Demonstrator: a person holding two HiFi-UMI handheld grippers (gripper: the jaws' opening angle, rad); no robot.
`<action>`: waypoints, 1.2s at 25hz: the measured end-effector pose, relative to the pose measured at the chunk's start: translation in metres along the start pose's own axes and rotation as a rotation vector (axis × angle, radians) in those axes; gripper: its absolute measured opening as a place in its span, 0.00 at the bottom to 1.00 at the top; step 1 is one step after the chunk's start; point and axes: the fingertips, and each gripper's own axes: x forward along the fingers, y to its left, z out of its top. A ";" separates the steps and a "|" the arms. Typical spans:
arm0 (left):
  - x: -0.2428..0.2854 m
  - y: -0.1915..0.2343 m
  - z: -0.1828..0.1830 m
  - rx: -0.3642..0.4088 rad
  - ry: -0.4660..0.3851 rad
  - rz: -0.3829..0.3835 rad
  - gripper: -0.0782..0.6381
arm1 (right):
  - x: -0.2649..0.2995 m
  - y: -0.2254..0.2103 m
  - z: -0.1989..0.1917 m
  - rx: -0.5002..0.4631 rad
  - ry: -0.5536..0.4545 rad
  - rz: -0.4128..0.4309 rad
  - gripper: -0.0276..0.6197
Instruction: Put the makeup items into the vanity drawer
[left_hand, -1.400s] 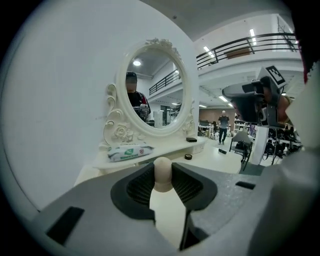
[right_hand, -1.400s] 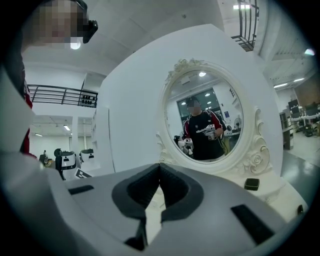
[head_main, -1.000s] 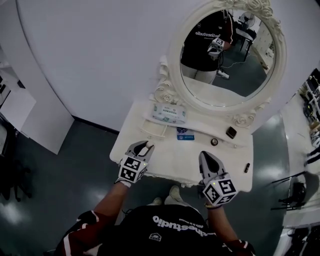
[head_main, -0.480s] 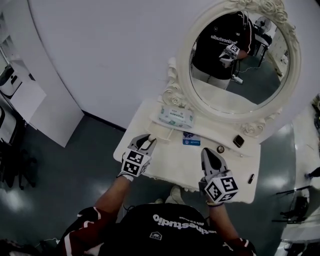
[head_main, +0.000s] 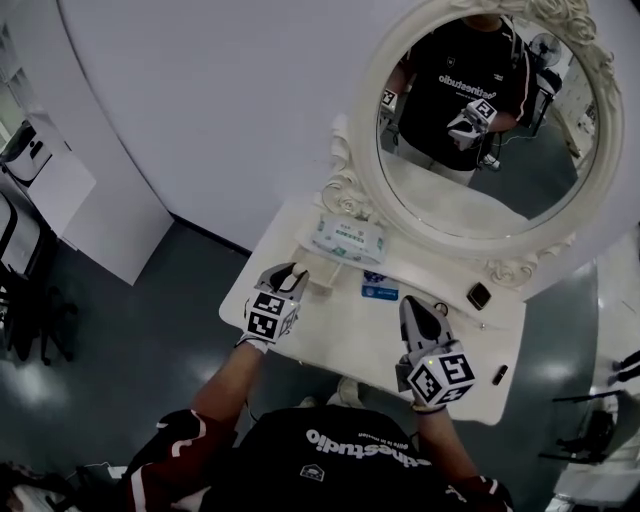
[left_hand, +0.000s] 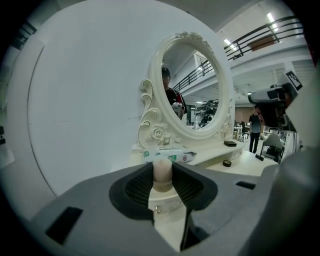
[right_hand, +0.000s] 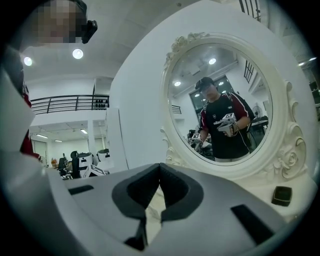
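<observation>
1. Head view: the left gripper (head_main: 291, 274) reaches over the table's (head_main: 350, 335) left rear part, its tips just beside a small open drawer (head_main: 322, 283) below the wipes pack (head_main: 347, 240). That position fits a drop into the drawer. What the gripper carries is too small to tell here. The right gripper (head_main: 412, 306) hangs over the middle of the table, near nothing it could take, so it seems to be waiting. A black compact (head_main: 479, 296) lies well apart at the right, under the mirror (head_main: 490, 110), probably among the items left to stow.

2. Left gripper view: the jaws stand partly apart, their ribbed pads pressing on a pale stick (left_hand: 162, 172) held upright between them. The upright grip keeps it from slipping and lets it go in end first. Just below the stick is a cream front with a tiny knob (left_hand: 158, 210), likely the drawer's, so the stick seems close to its place but is not yet released.

3. Right gripper view: the jaws are closed tip to tip with nothing between them, and they point toward the mirror. Kept closed and clear, this gripper stays out of the left one's way.
</observation>
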 end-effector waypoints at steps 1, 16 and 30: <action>0.004 0.002 -0.002 -0.007 0.006 0.006 0.27 | 0.002 -0.004 -0.001 0.004 0.004 0.001 0.05; 0.062 0.037 -0.047 -0.004 0.113 0.038 0.27 | 0.025 -0.028 -0.017 0.018 0.071 -0.014 0.05; 0.076 0.041 -0.073 0.026 0.176 0.075 0.36 | 0.022 -0.037 -0.023 0.022 0.086 -0.062 0.05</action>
